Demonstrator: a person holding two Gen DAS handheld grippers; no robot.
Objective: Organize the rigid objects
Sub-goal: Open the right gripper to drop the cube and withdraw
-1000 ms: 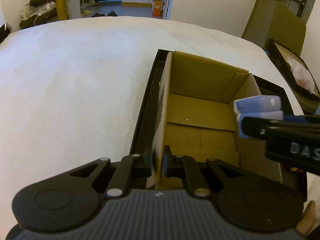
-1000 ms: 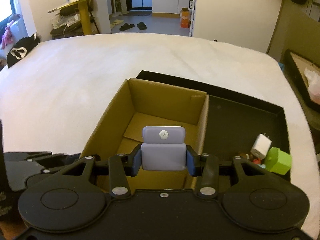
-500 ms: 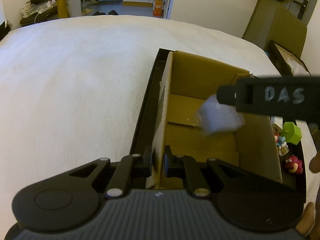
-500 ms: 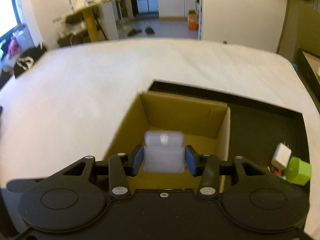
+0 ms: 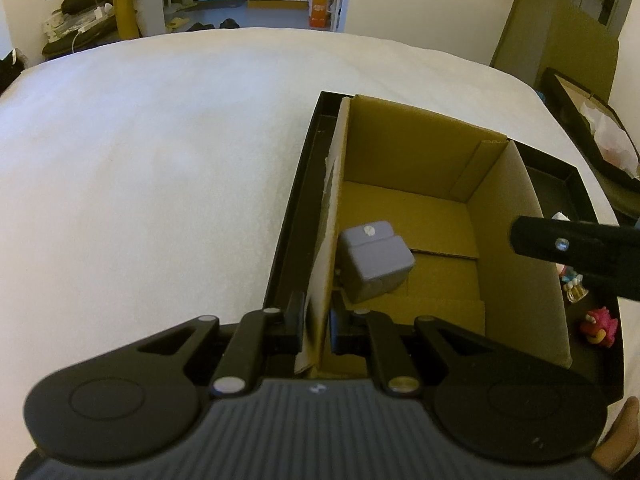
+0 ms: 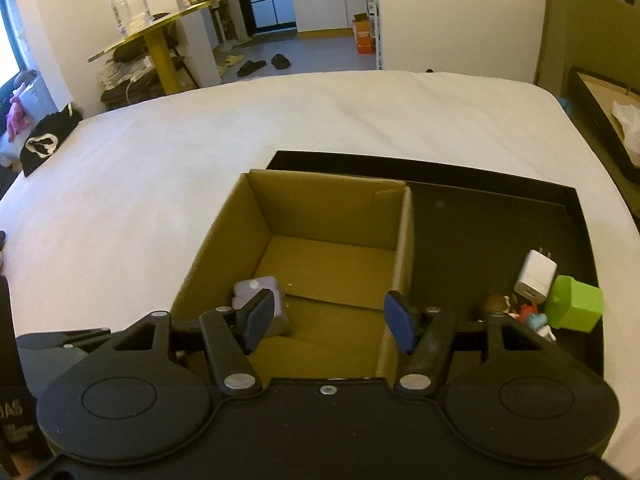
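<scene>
An open cardboard box (image 5: pixel 516 216) (image 6: pixel 328 204) stands in the left part of a black tray (image 5: pixel 292 220) (image 6: pixel 500 216) on a white bed. A lavender block (image 5: pixel 376 260) (image 6: pixel 260 292) lies on the box floor near its left wall. My left gripper (image 5: pixel 316 328) is shut on the box's near left wall. My right gripper (image 6: pixel 328 318) is open and empty above the box's near edge; it shows in the left wrist view (image 5: pixel 576 252) at the right.
In the tray's right part lie a white charger (image 6: pixel 534 278), a green cube (image 6: pixel 576 308) and small figures, one of them pink (image 5: pixel 598 326). The white bed (image 6: pixel 160 160) spreads to the left and back. Another black tray (image 6: pixel 600 108) sits beyond the bed's right edge.
My right gripper opened and let go of the lavender block, which dropped onto the box floor. The right gripper then drew back to the right. The left gripper kept its hold on the box wall.
</scene>
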